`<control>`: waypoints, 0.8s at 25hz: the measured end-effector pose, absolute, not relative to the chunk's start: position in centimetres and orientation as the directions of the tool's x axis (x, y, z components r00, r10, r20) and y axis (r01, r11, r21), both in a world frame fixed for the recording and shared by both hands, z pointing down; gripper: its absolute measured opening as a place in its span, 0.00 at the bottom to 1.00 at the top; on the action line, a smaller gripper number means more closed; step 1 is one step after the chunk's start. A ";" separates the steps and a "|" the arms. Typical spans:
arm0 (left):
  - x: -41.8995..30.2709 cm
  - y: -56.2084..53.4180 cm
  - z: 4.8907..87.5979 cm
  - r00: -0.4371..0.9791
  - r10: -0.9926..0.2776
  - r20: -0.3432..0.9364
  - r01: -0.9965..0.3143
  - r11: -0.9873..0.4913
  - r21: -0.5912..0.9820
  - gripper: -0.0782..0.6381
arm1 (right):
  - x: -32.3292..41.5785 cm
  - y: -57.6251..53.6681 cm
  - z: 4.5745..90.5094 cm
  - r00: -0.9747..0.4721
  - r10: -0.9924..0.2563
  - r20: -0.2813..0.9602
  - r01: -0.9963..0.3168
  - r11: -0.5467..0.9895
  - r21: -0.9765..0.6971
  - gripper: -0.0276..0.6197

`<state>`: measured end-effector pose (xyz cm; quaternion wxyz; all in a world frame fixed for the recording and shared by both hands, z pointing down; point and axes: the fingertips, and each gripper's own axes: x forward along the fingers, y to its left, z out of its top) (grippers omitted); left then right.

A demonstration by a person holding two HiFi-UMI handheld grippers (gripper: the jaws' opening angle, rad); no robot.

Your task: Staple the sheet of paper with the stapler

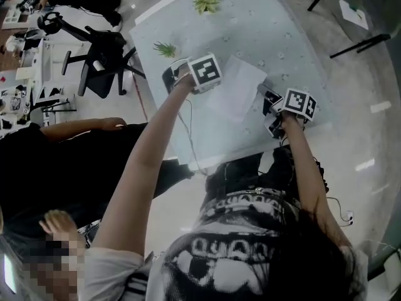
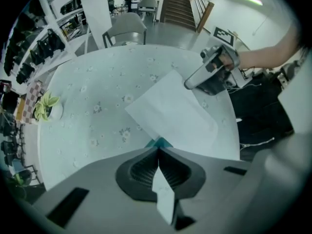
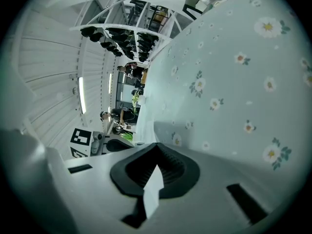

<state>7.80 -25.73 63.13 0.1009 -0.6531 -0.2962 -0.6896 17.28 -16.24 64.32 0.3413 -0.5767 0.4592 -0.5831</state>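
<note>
The white sheet of paper (image 1: 238,88) lies on the table with the floral cloth (image 1: 263,30). My left gripper (image 1: 207,83) points steeply down at the sheet's left corner. In the left gripper view its jaws (image 2: 158,143) are shut, and the corner of the sheet (image 2: 170,113) runs in under their tips. My right gripper (image 1: 263,91) is at the sheet's right edge, low and nearly level, shut with nothing between its jaws (image 3: 157,145). It also shows in the left gripper view (image 2: 192,82). In the right gripper view the paper (image 3: 142,106) is raised off the cloth. I cannot make out a stapler.
Two small green plants (image 1: 206,4) (image 1: 165,49) stand on the far part of the table. A black office chair (image 1: 103,55) and another person's arm (image 1: 81,127) are to the left. The table's near edge (image 1: 232,158) is close to my body.
</note>
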 end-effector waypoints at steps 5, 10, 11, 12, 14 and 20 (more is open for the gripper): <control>7.5 -27.8 63.2 -0.125 0.150 0.981 0.520 -0.832 0.194 0.12 | 17.0 -16.4 64.4 -0.099 -0.931 0.351 -0.136 -0.336 -0.932 0.04; 8.7 -27.7 63.6 -0.190 0.038 0.981 0.638 -0.755 0.153 0.12 | 17.1 -16.2 64.3 -0.095 -0.935 0.341 -0.130 -0.328 -0.936 0.04; 9.1 -28.0 63.6 -0.148 0.044 0.988 0.632 -0.764 0.129 0.12 | 17.2 -16.2 64.3 -0.094 -0.935 0.341 -0.134 -0.327 -0.935 0.04; 9.4 -28.2 63.5 -0.090 0.069 0.994 0.604 -0.789 0.109 0.12 | 17.3 -16.1 64.3 -0.094 -0.936 0.340 -0.140 -0.326 -0.935 0.04; 9.8 -28.4 63.3 0.031 0.121 0.992 0.548 -0.832 0.084 0.12 | 17.4 -16.2 64.2 -0.093 -0.939 0.333 -0.146 -0.318 -0.937 0.04; 10.0 -28.5 62.8 -0.021 0.115 0.993 0.592 -0.799 0.105 0.12 | 16.9 -15.6 64.4 -0.090 -0.929 0.358 -0.152 -0.342 -0.927 0.04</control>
